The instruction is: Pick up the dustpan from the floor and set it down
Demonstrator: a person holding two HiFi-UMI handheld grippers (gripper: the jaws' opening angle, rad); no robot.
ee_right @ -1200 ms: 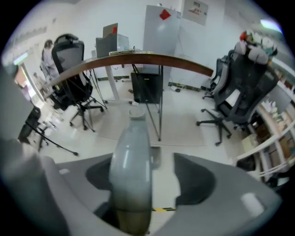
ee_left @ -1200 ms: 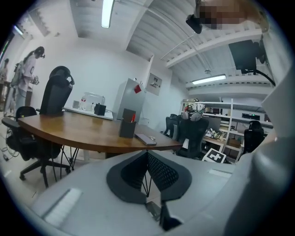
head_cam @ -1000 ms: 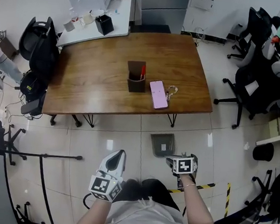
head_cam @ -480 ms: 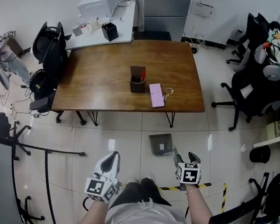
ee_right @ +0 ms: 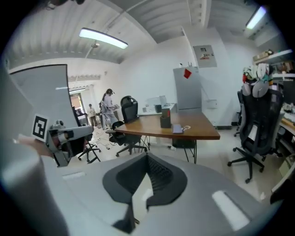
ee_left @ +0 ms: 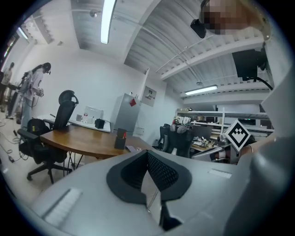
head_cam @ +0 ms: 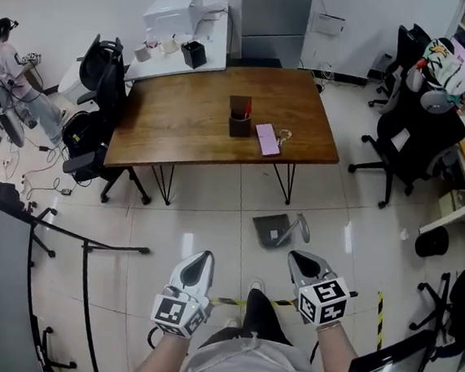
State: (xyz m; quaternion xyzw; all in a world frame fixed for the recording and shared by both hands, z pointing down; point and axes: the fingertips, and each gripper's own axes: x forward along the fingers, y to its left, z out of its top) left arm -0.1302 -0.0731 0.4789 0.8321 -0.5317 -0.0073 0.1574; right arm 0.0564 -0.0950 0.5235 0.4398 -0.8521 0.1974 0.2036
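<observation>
Hovering over the pale tiled floor (head_cam: 189,210), the right gripper (head_cam: 297,261) is pointing forward and down toward the dustpan (head_cam: 271,229). Its jaws have just been closing and are now pressed together with nothing between them. The right gripper view shows only the room beyond the shut pads.

The left gripper (head_cam: 202,257) is hanging beside it at about the same height. It is also closed and empty, well apart from the dustpan. It appears to be idling, since this job needs only one gripper.

The dustpan is lying on the floor just ahead of the right gripper, near the front legs of the wooden table (head_cam: 181,127). Its grey tray is resting flat and its lighter handle (head_cam: 301,225) is sticking out on the right side. That leaves the handle on the side nearest the right gripper, which is probably why that gripper is the one working here.

Neither gripper is touching the dustpan. Since it is sitting steadily on the tiles with both grippers empty above it, it is probably sitting where it was set down, though it could equally be waiting for a pick. Another pick would mean opening the right gripper first and coming down onto the raised handle, which offers a narrower hold than the wide tray.
</observation>
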